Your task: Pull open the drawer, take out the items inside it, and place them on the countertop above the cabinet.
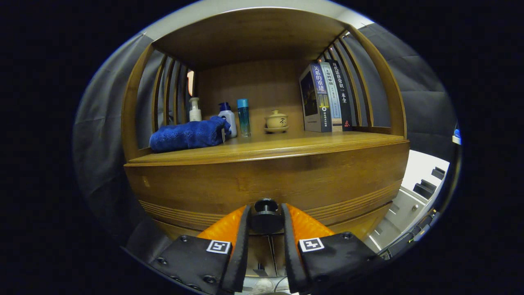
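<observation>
My hand-held gripper [266, 223] sat narrowed around the round dark knob [266, 216] of the drawer [229, 188], with a finger pressed on each side of it, so I had the knob pinched. The knob was a smooth, short cylinder with a wider cap, standing out from the drawer's front. That front was a broad panel of warm brown wood with visible grain and a band of fine grooves running along its lower part. The drawer looked closed or nearly so, and I could not see anything inside it.

Just above the drawer ran the worktop [327, 141], a flat wooden slab with a smooth rounded edge. On it, toward one side, lay a rolled blue towel [186, 135], thick and fluffy. Behind the towel stood a pale pump bottle [195, 110], a white bottle [227, 116] with a blue cap, and a slim blue tube [243, 116]. Near the middle sat a small cream lidded cup [276, 120] on a saucer. Beyond it, three books [325, 98] stood upright against the slatted wooden side of the cabinet [262, 41].
</observation>
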